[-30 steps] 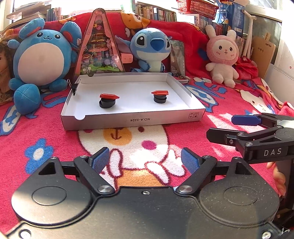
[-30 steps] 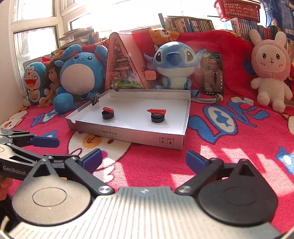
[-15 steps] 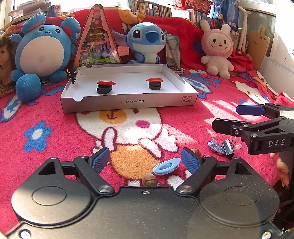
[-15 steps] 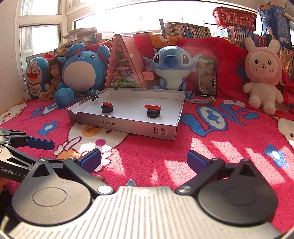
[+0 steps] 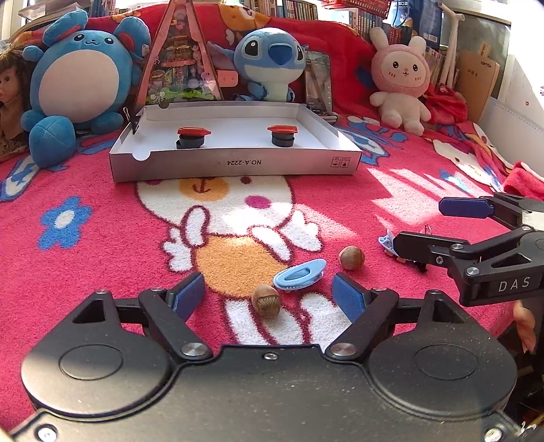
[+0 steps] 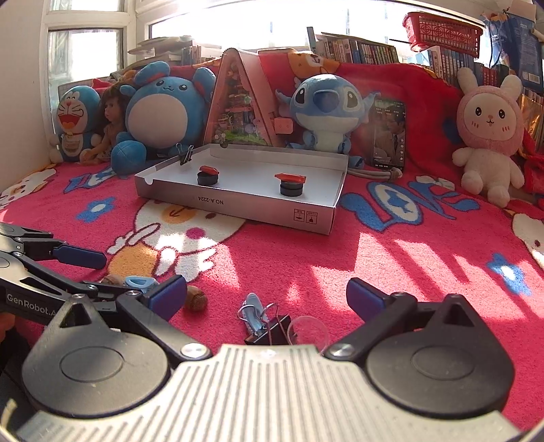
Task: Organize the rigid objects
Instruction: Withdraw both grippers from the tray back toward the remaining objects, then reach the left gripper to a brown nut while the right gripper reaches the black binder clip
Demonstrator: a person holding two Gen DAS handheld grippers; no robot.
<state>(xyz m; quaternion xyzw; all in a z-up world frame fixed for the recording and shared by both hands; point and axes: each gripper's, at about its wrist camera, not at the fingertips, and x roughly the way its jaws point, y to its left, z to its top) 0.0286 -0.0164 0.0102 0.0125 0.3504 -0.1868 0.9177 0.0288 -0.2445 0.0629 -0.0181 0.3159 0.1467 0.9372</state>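
My left gripper (image 5: pixel 268 295) hovers low over the red blanket. Its jaws are closing around a brown nut (image 5: pixel 266 302), and the pads stand clear of it. A pale blue oval clip (image 5: pixel 299 273) and a second nut (image 5: pixel 352 257) lie just beyond. My right gripper (image 6: pixel 266 299) is open above a black binder clip (image 6: pixel 268 328), a small blue clip (image 6: pixel 253 311) and a clear dome (image 6: pixel 307 331). Farther back sits the white box (image 5: pixel 234 165), with two black stacks with red caps (image 5: pixel 191 136) (image 5: pixel 283 134) inside.
Plush toys (image 5: pixel 78 78) (image 6: pixel 486 136), a triangular display (image 5: pixel 180 57) and a phone (image 6: pixel 389 136) line the back behind the box. A binder clip (image 6: pixel 185 154) grips the box's far left corner. Books and a red basket (image 6: pixel 442 29) stand on the shelf above.
Both views have drawn back and sunk, so the nuts, clips and dome on the blanket have come into sight near the fingers. The left jaws stand slightly narrower.
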